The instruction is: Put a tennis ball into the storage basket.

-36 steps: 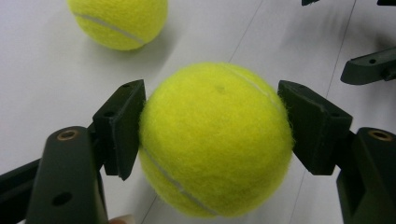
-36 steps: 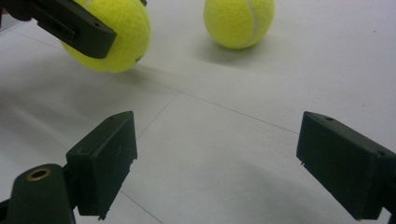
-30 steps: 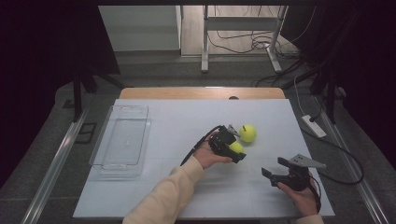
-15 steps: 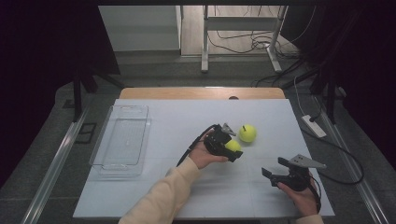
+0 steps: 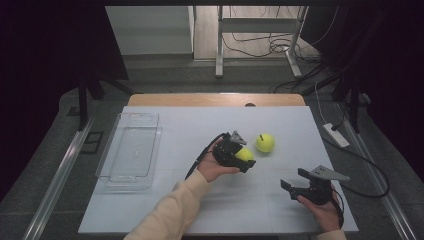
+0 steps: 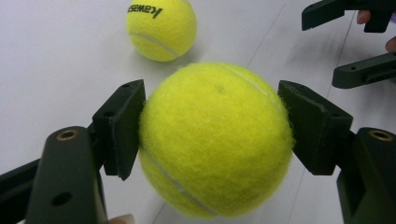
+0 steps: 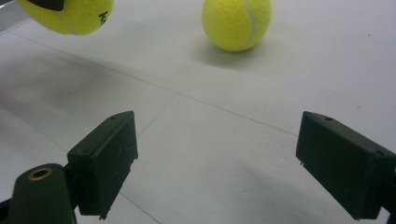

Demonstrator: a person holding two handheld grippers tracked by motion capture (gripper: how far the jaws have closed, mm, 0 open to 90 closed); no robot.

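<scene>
High view: near the middle of the white counter [image 5: 165, 210], the left claw [image 5: 244, 159] grips a fuzzy yellow tennis ball [image 5: 244, 154]. A second yellow tennis ball [image 5: 265, 143] lies just beside it. The right claw [image 5: 290, 186] waits near the front right corner.

Left gripper view: both pads [image 6: 125, 126] press the gripped ball [image 6: 215, 140].

Right gripper view: jaws gape wide, empty.

Bright table, dark room around it

Overhead light is washing the white table [image 5: 165, 200] evenly while the surroundings are lying in gloom; the ball [image 6: 215, 140] clamped between the left jaws is showing sharp fuzz, and a soft shadow is pooling under the ball [image 7: 236, 22] beyond the right jaws.
</scene>
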